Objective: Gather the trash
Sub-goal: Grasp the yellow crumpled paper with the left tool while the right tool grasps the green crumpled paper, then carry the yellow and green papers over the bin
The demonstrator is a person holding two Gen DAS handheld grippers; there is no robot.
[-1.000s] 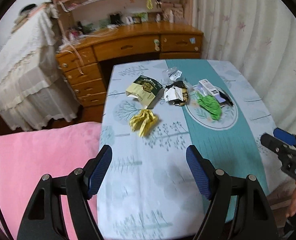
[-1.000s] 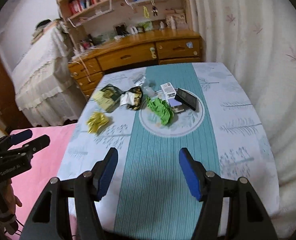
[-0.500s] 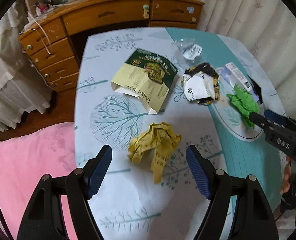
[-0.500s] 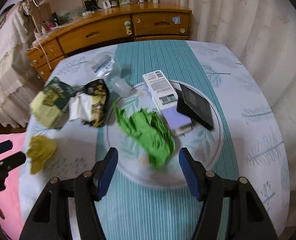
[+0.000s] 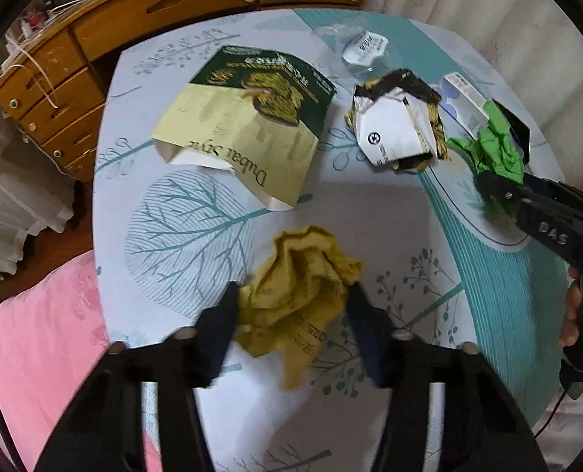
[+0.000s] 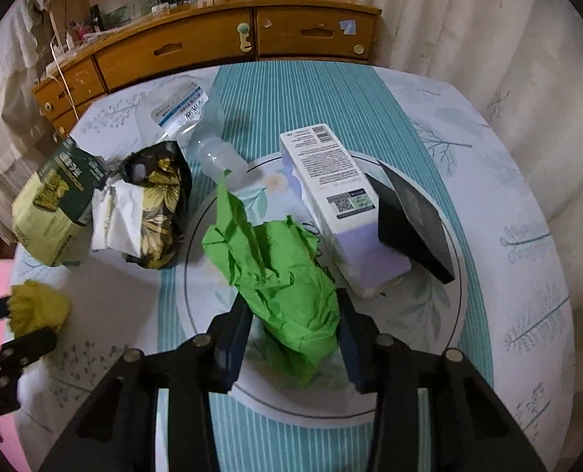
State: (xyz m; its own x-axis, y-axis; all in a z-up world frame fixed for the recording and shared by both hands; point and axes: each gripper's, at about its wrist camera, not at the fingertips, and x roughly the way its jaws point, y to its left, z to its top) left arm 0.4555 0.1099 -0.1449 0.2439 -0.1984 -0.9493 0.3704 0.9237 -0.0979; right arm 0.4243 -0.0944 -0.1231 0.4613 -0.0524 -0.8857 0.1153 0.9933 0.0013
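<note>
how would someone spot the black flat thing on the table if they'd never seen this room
Start at the table under the teal-striped cloth and find the round glass disc at its middle. On the disc's right side lies a white and lilac carton. The black flat box leans against that carton's right side; it is the only plain black, uncrumpled piece among the litter.

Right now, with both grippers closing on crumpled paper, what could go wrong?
1. The left gripper, jaws just closing, pinches only the yellow paper wad's near edge; it may slip out.
2. The green paper wad in the right gripper lies against the white carton; lifting may drag it.
</note>
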